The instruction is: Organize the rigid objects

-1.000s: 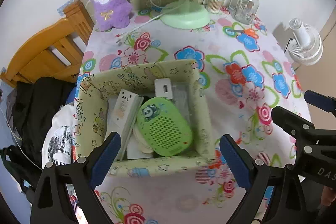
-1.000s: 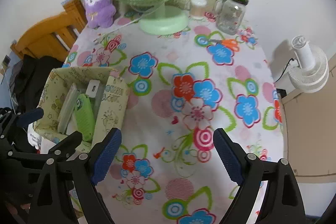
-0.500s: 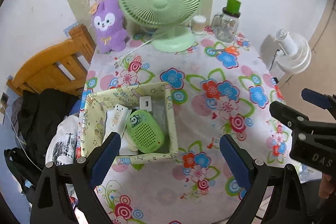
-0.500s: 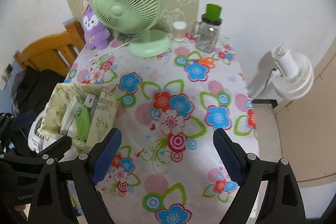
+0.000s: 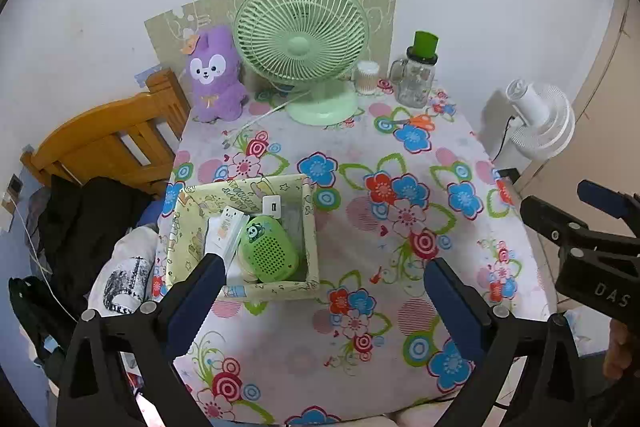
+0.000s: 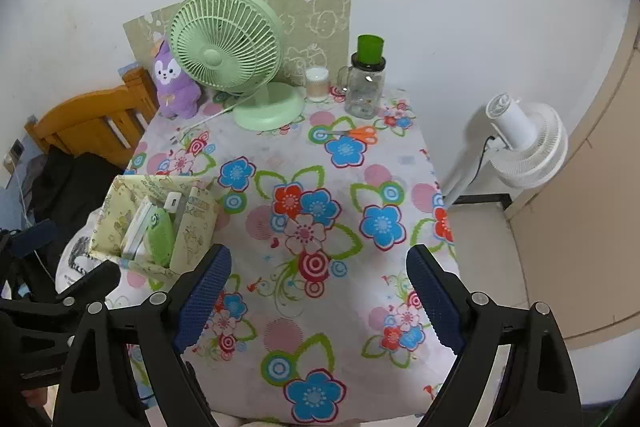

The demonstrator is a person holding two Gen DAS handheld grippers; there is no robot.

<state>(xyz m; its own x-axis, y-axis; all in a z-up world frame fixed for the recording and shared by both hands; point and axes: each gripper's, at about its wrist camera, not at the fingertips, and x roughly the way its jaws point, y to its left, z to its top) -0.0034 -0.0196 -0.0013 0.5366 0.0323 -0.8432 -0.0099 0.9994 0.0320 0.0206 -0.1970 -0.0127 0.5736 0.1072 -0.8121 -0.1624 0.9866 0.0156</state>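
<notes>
Sitting at the left edge of the flower-print tabletop (image 5: 400,307), the pale green printed fabric box (image 5: 312,227) already holds the green perforated speaker (image 5: 270,253), a white carton (image 5: 224,231) and a white charger (image 5: 272,205); any nudge there could tip it off. Left gripper (image 5: 320,299), jaws opening wide, holds nothing. Right gripper (image 6: 320,295) hangs empty, jaws well apart, while orange-handled scissors (image 6: 354,133) lie loose far back

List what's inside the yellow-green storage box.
The storage box holds a green perforated speaker, a white carton leaning beside it, and a white charger plug. Whatever lies beneath them is covered.
</notes>
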